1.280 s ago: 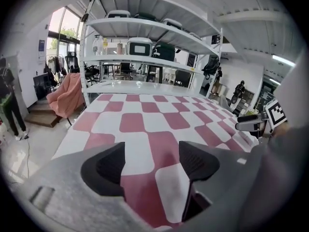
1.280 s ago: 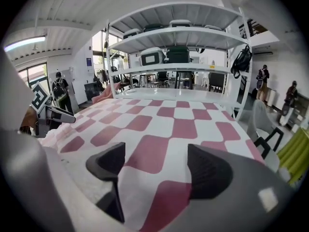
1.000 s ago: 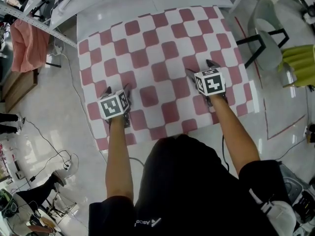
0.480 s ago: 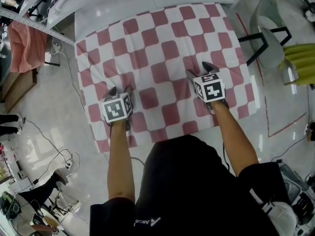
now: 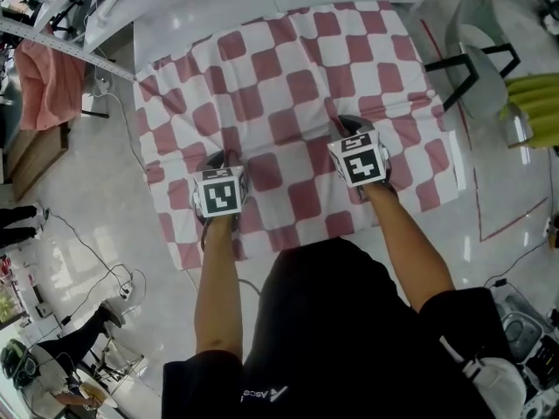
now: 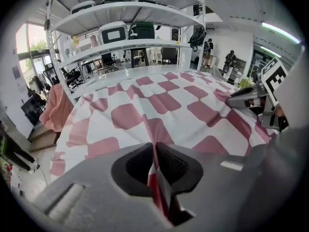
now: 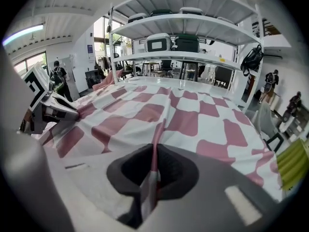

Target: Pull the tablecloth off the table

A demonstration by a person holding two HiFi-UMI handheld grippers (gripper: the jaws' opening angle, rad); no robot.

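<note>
Nearest us, at 6 o'clock, our dark shirt hides the near hem of the tablecloth. Just beyond, the left tongs sit at 9 o'clock and the right tongs at 2 o'clock. From above, their marker cubes cover most of the jaws. Each gripper view shows the jaws closing, almost together, with the pads pinching a raised fold of the checked cloth. The cloth lies wrinkled over the table, whose bare white top shows at 12 o'clock, cut off by the frame. Farther out at 2 o'clock, a chair is only partly in view.
</note>
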